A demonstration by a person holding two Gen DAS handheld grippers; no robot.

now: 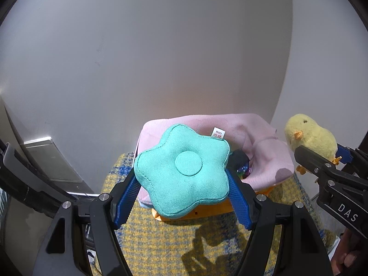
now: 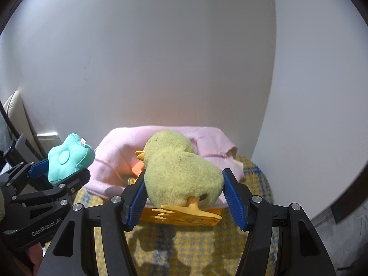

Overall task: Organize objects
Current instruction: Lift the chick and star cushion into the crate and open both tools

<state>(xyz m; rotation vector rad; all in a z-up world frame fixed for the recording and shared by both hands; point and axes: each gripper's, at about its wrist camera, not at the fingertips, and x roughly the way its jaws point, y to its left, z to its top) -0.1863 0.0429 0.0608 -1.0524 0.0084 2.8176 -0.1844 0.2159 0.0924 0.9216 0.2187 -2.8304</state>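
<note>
My left gripper (image 1: 181, 184) is shut on a teal flower-shaped plush (image 1: 182, 170) and holds it above a pink cloth (image 1: 264, 142) draped over an orange box (image 1: 207, 210). My right gripper (image 2: 184, 195) is shut on a yellow chick plush (image 2: 181, 170) with orange feet, held above the same pink cloth (image 2: 110, 158) and orange box (image 2: 147, 216). The chick (image 1: 310, 138) also shows at the right of the left wrist view, and the flower (image 2: 69, 158) at the left of the right wrist view. A dark, partly hidden object (image 1: 240, 163) lies in the cloth.
The box stands on a yellow and blue woven mat (image 1: 172, 241) close to a white wall (image 1: 161, 57). A grey flat panel (image 1: 50, 158) leans at the left. Grey floor (image 2: 345, 234) shows at the right.
</note>
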